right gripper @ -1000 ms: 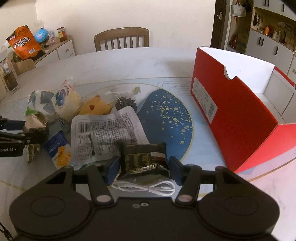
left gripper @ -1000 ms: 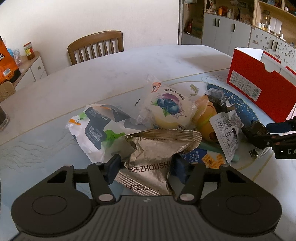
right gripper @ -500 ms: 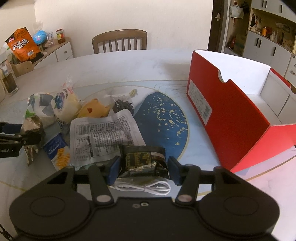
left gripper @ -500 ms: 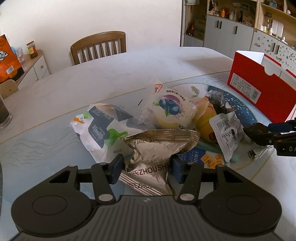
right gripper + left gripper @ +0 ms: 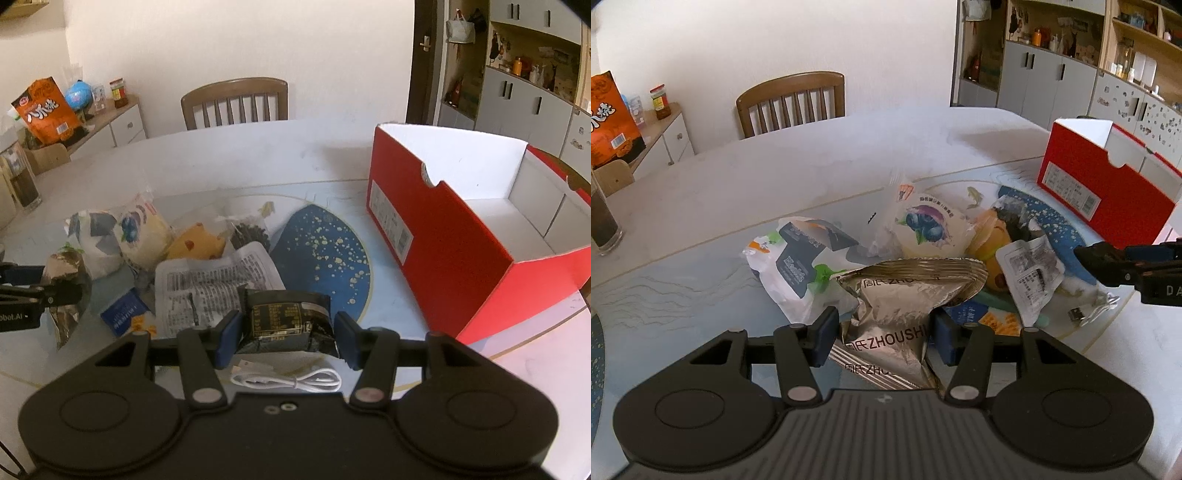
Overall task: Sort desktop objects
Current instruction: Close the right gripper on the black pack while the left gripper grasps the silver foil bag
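On the pale counter (image 5: 820,177), a heap of snack packets lay on a blue-patterned mat. Left claw (image 5: 882,334) had just been closing, with the silver foil packet (image 5: 905,295) marked ZHOUSHI between its jaws; both blue pads pressed the packet's crumpled sides, lower end of the packet near the claw's body. Seen from the right wrist view, the same packet (image 5: 64,280) hung crumpled in that claw at the left edge of the heap.

Right claw (image 5: 288,334) clamped a small black packet (image 5: 286,319) with a gold-printed label, pads against both its sides. White cable (image 5: 286,380), coiled, lay on the counter directly under that claw. Just behind the black packet: a white printed sachet (image 5: 207,280), flat, text side up.

Rest of the heap, left wrist view: a white-and-grey bag (image 5: 798,258) with green marks at the left, a blueberry bun packet (image 5: 929,225) behind the foil packet, a yellow packet (image 5: 991,236) to its right, a small blue packet (image 5: 982,317) partly under the foil.

Red cardboard box (image 5: 443,236), lid off, white inside, stood on the counter to the right of the heap, well apart from both claws. Nothing could be seen in the visible part of its interior. Wooden chair (image 5: 234,101) at the counter's far side.
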A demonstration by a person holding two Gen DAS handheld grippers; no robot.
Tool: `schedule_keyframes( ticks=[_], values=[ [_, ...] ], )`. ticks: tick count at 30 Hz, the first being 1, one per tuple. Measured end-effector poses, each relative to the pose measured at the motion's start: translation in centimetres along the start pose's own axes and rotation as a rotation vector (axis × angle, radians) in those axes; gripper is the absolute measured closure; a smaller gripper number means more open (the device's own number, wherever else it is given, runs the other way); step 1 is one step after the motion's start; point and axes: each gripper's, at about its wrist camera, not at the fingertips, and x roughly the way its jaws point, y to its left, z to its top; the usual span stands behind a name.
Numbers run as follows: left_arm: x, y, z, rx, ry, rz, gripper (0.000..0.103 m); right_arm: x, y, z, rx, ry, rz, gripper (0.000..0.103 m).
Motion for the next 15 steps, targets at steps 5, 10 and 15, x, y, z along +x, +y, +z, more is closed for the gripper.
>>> schedule_keyframes(
  ticks=[5, 10, 15],
  values=[
    [-1.5, -0.1, 0.2, -0.004, -0.01, -0.003, 0.051, -1.0, 0.2, 0.1, 0.008, -0.01, 0.0, 0.049],
    [-3.0, -0.2, 0.7, -0.009, -0.022, -0.008, 0.051, -2.4, 0.6, 0.4, 0.029, -0.023, 0.015, 0.049],
    [-4.6, -0.3, 1.3, -0.011, -0.034, -0.011, 0.051, -4.3, 0.8, 0.8, 0.054, -0.046, 0.032, 0.049]
  ],
)
